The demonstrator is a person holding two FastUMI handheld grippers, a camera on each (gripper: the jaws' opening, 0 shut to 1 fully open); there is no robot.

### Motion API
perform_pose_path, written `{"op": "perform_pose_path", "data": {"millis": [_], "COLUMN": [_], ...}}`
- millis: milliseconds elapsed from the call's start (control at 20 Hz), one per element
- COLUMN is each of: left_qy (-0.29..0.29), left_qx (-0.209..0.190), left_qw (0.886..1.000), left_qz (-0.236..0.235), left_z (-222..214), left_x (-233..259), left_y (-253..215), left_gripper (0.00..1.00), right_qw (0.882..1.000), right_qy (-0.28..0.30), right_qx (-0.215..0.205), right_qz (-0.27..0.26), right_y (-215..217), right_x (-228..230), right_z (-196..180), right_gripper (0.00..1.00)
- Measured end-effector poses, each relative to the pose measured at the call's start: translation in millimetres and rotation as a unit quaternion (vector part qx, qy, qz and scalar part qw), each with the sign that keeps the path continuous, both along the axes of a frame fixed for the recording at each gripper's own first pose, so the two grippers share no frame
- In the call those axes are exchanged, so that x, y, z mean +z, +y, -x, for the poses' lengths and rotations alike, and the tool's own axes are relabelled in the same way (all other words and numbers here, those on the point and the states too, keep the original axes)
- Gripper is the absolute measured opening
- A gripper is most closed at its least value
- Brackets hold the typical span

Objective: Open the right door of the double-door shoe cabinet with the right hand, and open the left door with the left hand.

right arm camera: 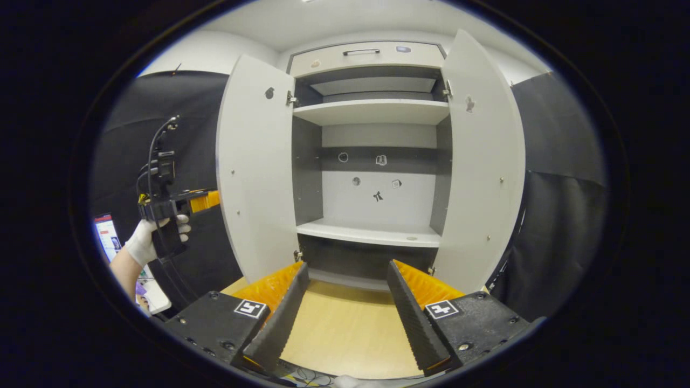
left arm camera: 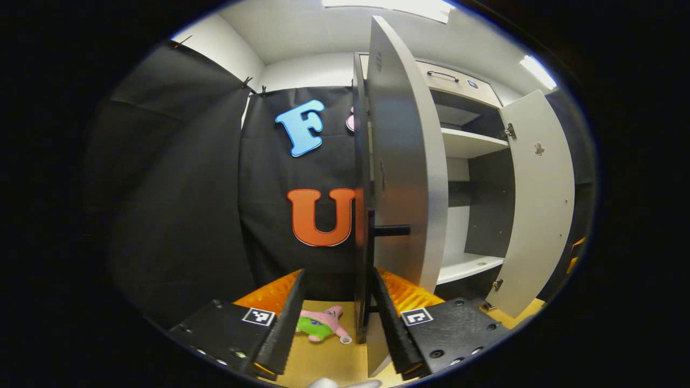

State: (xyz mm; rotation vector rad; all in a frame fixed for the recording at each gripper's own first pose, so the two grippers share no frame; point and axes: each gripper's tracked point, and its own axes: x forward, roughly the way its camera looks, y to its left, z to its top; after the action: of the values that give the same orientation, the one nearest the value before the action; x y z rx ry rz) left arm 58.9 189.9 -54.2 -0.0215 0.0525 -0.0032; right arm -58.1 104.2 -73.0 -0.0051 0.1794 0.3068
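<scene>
Both doors of the shoe cabinet [right arm camera: 372,161] stand swung out. The left door [right arm camera: 256,172] is edge-on between the spread fingers of the left gripper [left arm camera: 337,318], and its bar handle [left arm camera: 391,230] sits above the right-hand finger; neither finger presses on it. To finish well, draw this gripper straight back off the door edge without knocking the panel. The right gripper [right arm camera: 347,318] is wide open, empty, centred low before the cabinet, apart from the right door [right arm camera: 480,172]. A gloved hand [right arm camera: 148,240] carries the left gripper level, beside the left door.
</scene>
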Motion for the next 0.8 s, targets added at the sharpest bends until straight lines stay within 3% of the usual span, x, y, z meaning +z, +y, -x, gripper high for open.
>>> {"op": "perform_pose_path", "data": {"millis": [50,100,200,400,650,800], "left_qy": [0.004,0.011,0.013,0.027,0.016,0.004], "left_qx": [0.004,0.01,0.026,0.063,0.095,0.08], "left_qw": [1.0,1.0,0.999,0.998,0.995,0.997], "left_qz": [-0.006,-0.011,-0.013,0.002,-0.017,-0.007], "left_z": [5,14,25,50,77,80], "left_x": [-4,-8,-9,-5,38,63], "left_y": [2,6,13,25,19,-15], "left_gripper": [0.67,0.89,0.97,0.96,0.97,0.97], "right_qw": [1.0,1.0,1.0,1.0,0.999,0.999], "right_qy": [-0.002,-0.002,-0.006,-0.013,-0.018,-0.022], "right_qx": [-0.002,-0.003,-0.01,-0.022,-0.031,-0.039], "right_qz": [-0.001,-0.001,-0.004,-0.007,-0.01,-0.01], "right_y": [-2,-4,-7,-15,-23,-30], "right_x": [1,1,4,9,14,18], "right_z": [0,0,-1,-5,-9,-9], "right_gripper": [0.92,0.92,0.92,0.92,0.92,0.92]}}
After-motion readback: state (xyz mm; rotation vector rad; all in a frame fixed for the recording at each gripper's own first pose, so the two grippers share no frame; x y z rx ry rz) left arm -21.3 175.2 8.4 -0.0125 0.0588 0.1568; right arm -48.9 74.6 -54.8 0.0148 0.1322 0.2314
